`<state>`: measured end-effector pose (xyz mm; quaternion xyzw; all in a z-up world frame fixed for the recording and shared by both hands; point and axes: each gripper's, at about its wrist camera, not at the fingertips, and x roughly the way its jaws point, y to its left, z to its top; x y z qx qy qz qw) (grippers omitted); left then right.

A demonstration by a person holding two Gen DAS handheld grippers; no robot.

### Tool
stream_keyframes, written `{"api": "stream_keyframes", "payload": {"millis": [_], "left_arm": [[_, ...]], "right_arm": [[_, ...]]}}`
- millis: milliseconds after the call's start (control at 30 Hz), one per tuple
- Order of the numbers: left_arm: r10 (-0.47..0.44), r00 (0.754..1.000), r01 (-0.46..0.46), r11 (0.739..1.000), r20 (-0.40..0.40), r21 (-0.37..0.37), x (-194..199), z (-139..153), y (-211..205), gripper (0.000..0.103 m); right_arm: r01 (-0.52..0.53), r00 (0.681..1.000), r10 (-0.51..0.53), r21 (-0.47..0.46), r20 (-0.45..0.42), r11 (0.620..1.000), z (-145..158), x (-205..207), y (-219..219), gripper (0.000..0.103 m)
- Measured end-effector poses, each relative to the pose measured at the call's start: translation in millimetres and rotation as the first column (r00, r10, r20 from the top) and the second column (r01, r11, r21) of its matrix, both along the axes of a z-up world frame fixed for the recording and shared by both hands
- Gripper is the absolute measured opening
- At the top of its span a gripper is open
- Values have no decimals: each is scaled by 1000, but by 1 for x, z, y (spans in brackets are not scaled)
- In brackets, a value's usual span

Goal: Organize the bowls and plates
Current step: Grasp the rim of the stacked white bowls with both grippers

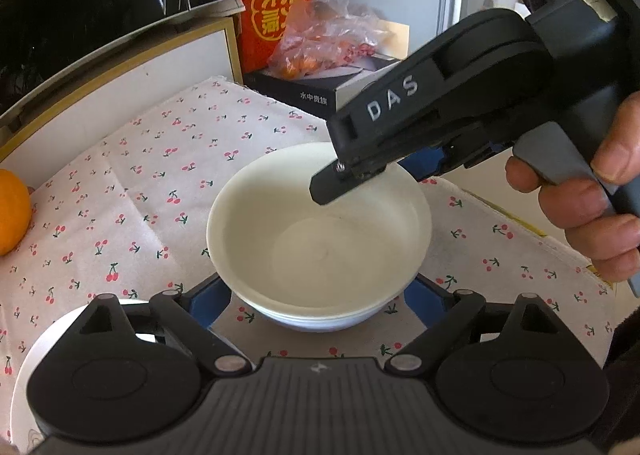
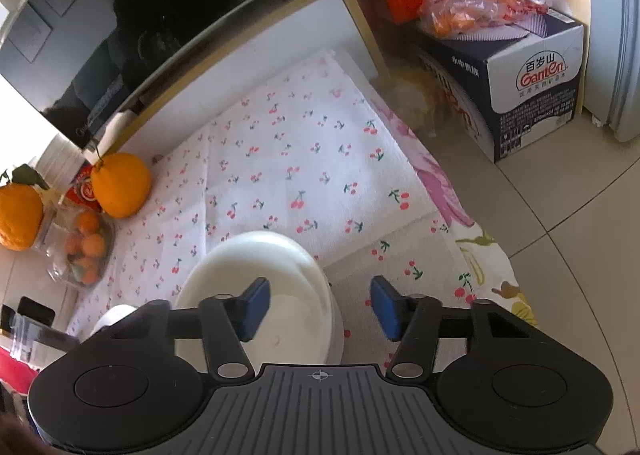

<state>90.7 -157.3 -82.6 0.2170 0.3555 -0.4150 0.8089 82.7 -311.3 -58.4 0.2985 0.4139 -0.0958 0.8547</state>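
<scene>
A stack of white bowls (image 1: 320,239) sits on the cherry-print cloth (image 1: 132,183). My left gripper (image 1: 318,301) is open, its blue pads on either side of the stack's near side, low by the cloth. My right gripper (image 1: 346,181) comes in from the upper right, one finger just inside the bowl's far rim. In the right wrist view my right gripper (image 2: 318,309) is open, straddling the wall of the white bowls (image 2: 260,287), left pad inside, right pad outside. A white plate (image 1: 38,355) lies at the lower left.
A large orange (image 2: 120,185) and a bag of small oranges (image 2: 82,249) sit at the cloth's left edge. A black microwave (image 2: 132,27) stands behind. A Ganten water box (image 2: 532,95) with a plastic bag is on the tiled floor (image 2: 568,239) to the right.
</scene>
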Motion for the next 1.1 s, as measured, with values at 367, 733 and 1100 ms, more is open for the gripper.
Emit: {"api": "stream_keyframes", "payload": {"millis": [367, 733, 1100], "left_arm": [[12, 1000, -12, 1000, -3, -22, 0, 2, 3, 92], [21, 999, -19, 997, 24, -69, -7, 13, 4, 92], [54, 998, -51, 990, 19, -130, -16, 30, 12, 92]], "right_arm": [[-50, 999, 50, -37, 4, 998, 3, 1, 8, 31], [-42, 998, 44, -48, 38, 998, 18, -5, 6, 31], [-44, 996, 48, -48, 80, 998, 43, -14, 9, 31]]}}
